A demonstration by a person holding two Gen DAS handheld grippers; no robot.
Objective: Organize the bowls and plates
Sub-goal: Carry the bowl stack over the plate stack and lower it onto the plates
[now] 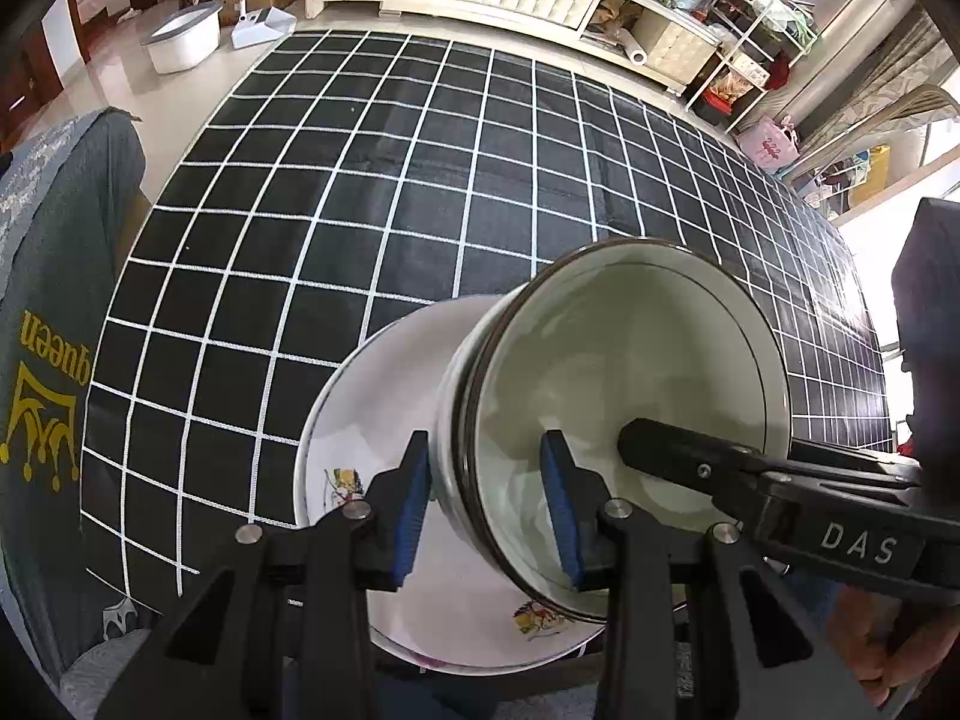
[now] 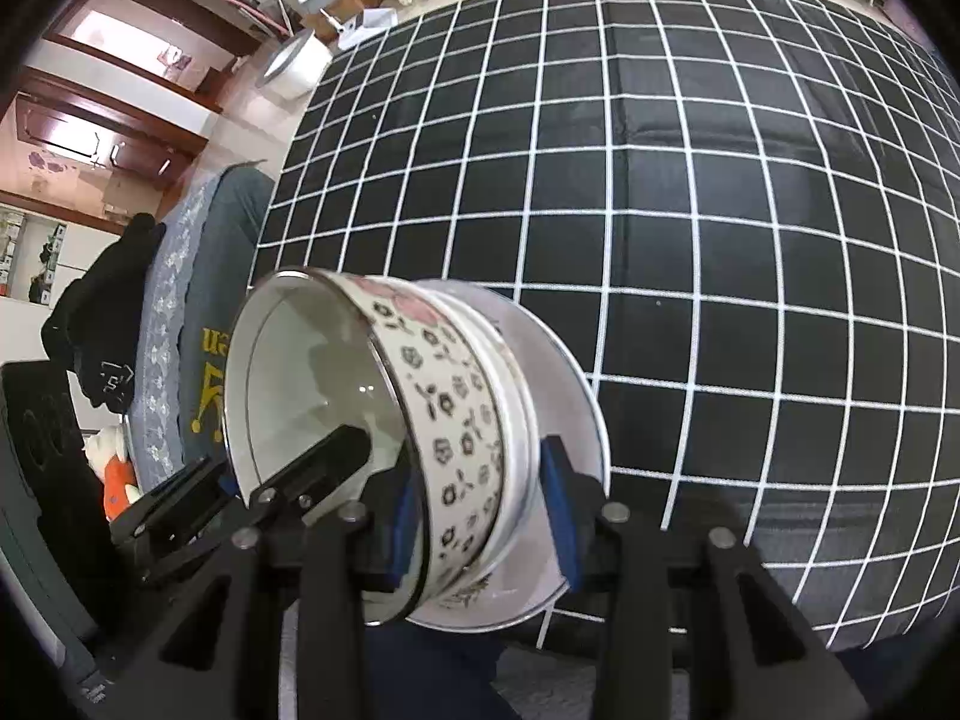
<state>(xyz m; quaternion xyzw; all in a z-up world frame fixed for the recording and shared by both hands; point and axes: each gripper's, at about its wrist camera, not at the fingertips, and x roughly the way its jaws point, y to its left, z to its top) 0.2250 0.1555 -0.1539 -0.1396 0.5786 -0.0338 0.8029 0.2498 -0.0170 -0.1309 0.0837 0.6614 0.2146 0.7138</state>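
Bench (image 1: pixel 372 192): lying under a black cloth with a white grid, filling most of both views.
Plate (image 1: pixel 384 396): white with small coloured prints, being held tilted up on edge above the near end of the bench; it is sitting behind the bowls as the back of the stack (image 2: pixel 558 372).
Bowls (image 1: pixel 624 384): at least two nested together and resting against the plate; the front one has a dark rim and a flower pattern on its outer wall (image 2: pixel 456 420). Its pale inside is showing nothing but the finger tips reaching in.
Left gripper (image 1: pixel 489 501): its blue-padded fingers (image 1: pixel 414 498) are clamping the stack's edge, one pad inside the front bowl and one on the outer wall.
Right gripper (image 2: pixel 483 510): its fingers (image 2: pixel 555 498) are straddling the bowl walls on the opposite side; one pad is inside the front bowl and the other is lying against the plate, gripping the stack.
Grey cloth (image 1: pixel 54 324): draping beside the bench, bearing a yellow crown print.
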